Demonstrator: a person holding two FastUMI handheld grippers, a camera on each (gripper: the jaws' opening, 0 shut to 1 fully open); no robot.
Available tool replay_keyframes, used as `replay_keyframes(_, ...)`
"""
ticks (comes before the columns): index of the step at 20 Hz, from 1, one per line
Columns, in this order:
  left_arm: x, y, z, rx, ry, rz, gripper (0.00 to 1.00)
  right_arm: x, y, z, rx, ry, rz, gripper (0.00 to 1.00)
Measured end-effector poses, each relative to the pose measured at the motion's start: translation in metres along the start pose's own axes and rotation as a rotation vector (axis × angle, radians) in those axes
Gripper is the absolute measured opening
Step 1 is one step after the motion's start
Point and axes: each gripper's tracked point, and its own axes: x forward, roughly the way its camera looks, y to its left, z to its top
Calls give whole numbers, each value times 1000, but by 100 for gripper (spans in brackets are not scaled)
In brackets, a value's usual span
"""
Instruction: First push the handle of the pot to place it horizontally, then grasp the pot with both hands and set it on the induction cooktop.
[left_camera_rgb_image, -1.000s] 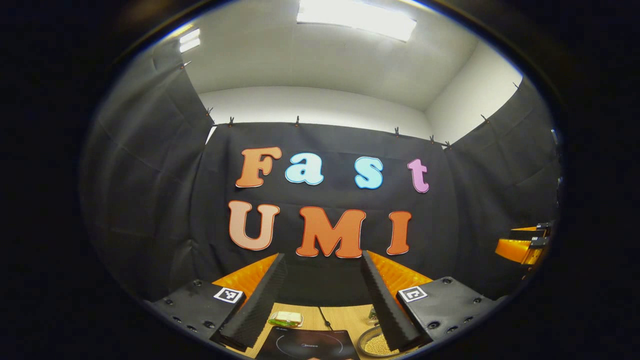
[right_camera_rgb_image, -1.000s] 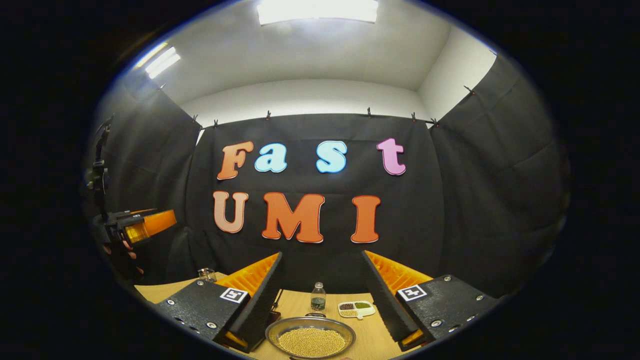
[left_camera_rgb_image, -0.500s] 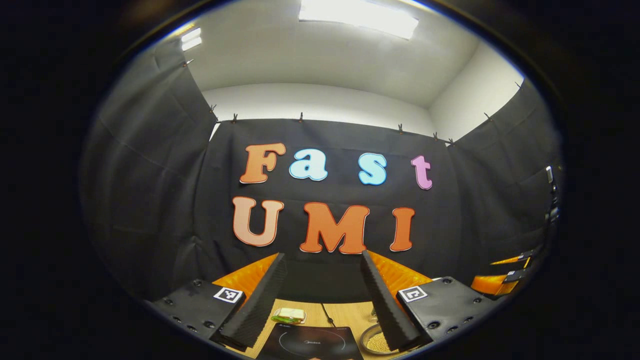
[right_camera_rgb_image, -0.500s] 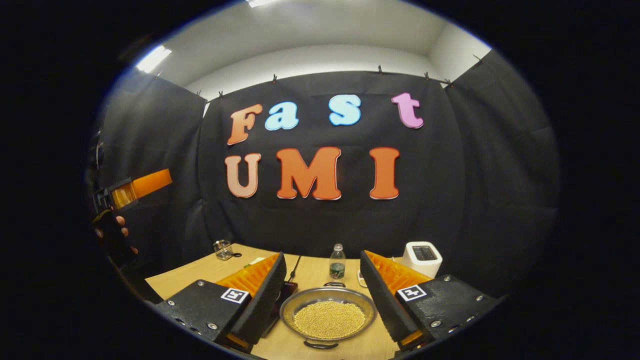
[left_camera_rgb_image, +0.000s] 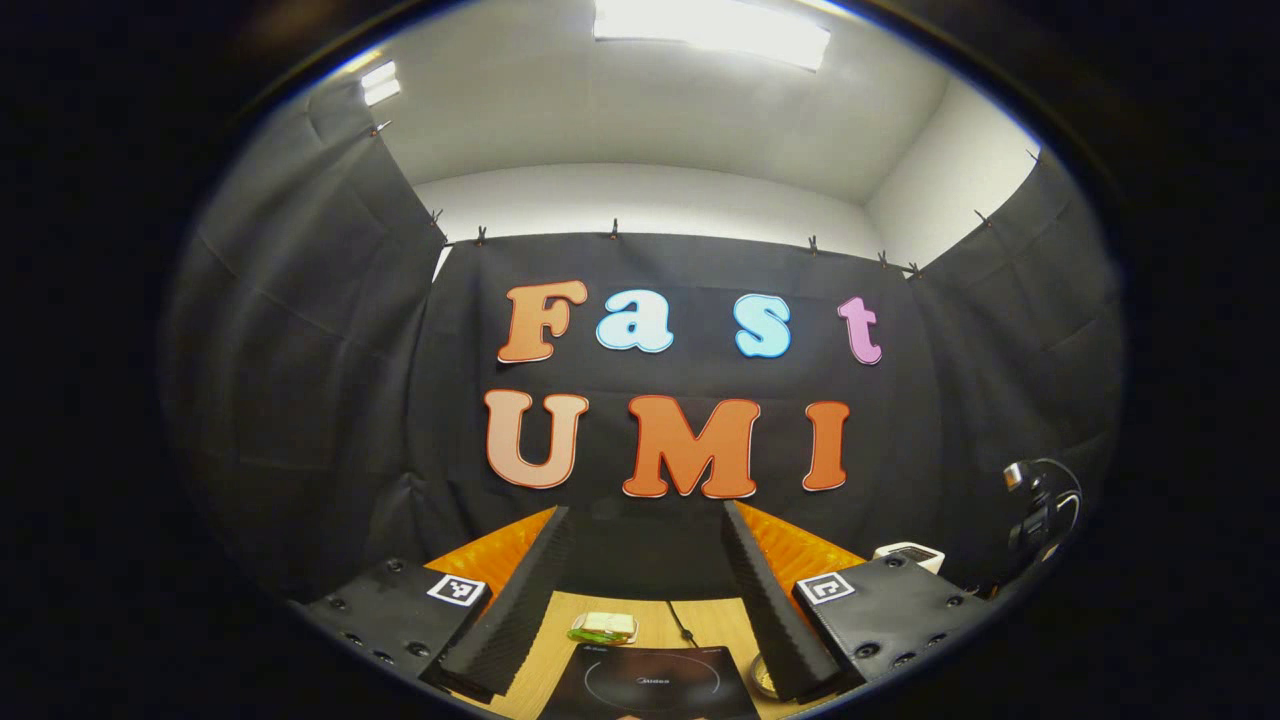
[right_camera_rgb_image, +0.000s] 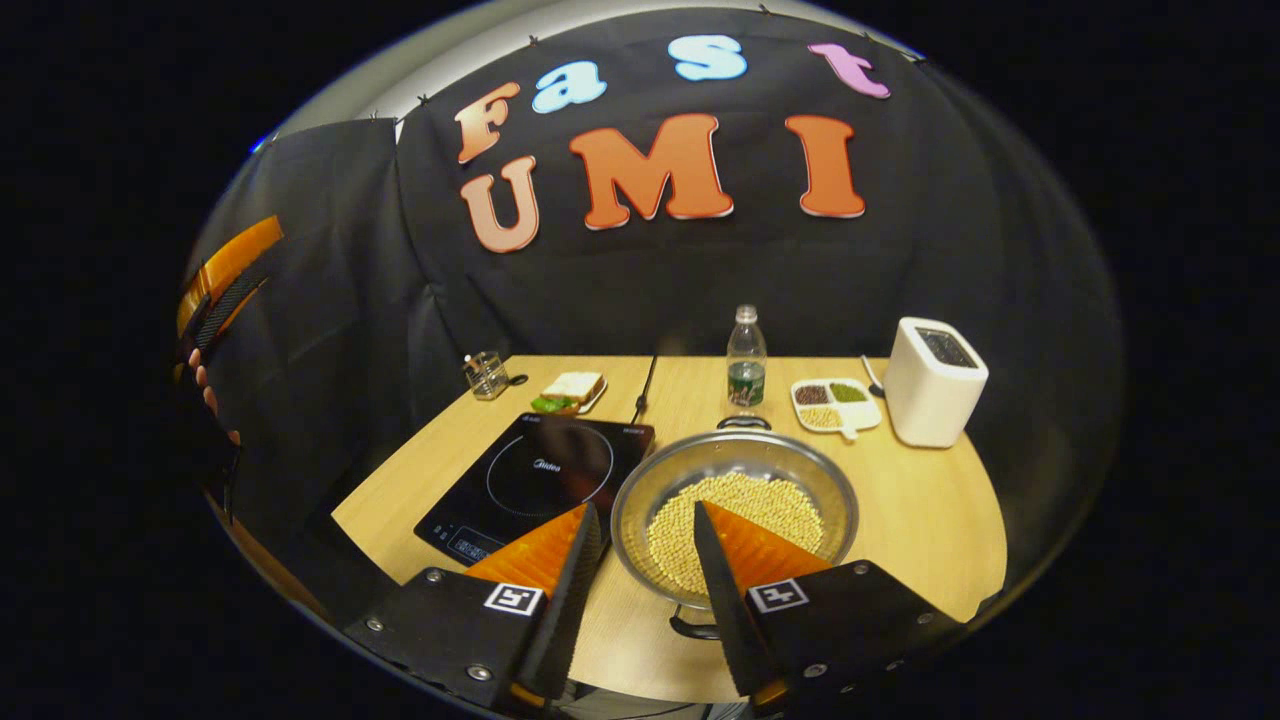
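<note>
A shallow metal pot (right_camera_rgb_image: 800, 480) full of pale beans stands on the wooden table (right_camera_rgb_image: 930, 540). One loop handle (right_camera_rgb_image: 745, 423) is on its far side and one (right_camera_rgb_image: 690, 628) on its near side. The black induction cooktop (right_camera_rgb_image: 540, 480) lies just left of it. My right gripper (right_camera_rgb_image: 646, 510) hangs open above the pot's near left rim, holding nothing. High above the table, my left gripper (left_camera_rgb_image: 645, 510) is open and empty, pointing at the wall. Below it lie the cooktop (left_camera_rgb_image: 650, 685) and a sliver of the pot (left_camera_rgb_image: 762, 678). The left gripper (right_camera_rgb_image: 225, 275) and a hand (right_camera_rgb_image: 205, 390) show at the right gripper view's left edge.
Behind the pot stand a water bottle (right_camera_rgb_image: 745, 355), a divided dish of beans (right_camera_rgb_image: 832, 403) and a white toaster (right_camera_rgb_image: 932, 380). A sandwich plate (right_camera_rgb_image: 570, 390) and a small glass (right_camera_rgb_image: 485, 375) sit behind the cooktop. A cable (right_camera_rgb_image: 645, 385) runs back from the cooktop.
My right gripper has tipped down from the wall toward the table and come over the pot's near rim, its fingers closer together. The left gripper has turned slightly and stays high.
</note>
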Motion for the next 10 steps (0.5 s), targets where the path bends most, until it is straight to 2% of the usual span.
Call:
replay_keyframes(1, 2, 2, -1, 1, 5, 5, 98, 5, 0, -12, 19, 57, 13, 57)
replay_keyframes(3, 4, 5, -5, -1, 14, 10, 97, 16, 6, -38, 45, 148, 45, 43)
replay_keyframes(4, 5, 7, -9, -3, 18, 11, 97, 20, 12, -50, 45, 188, 71, 30)
replay_keyframes(6, 6, 9, -13, -5, 23, 13, 97, 28, 26, -67, 56, 259, 124, 19)
replay_keyframes(10, 9, 9, -20, -14, 43, 6, 98, 39, 26, -102, 96, 392, 138, 8)
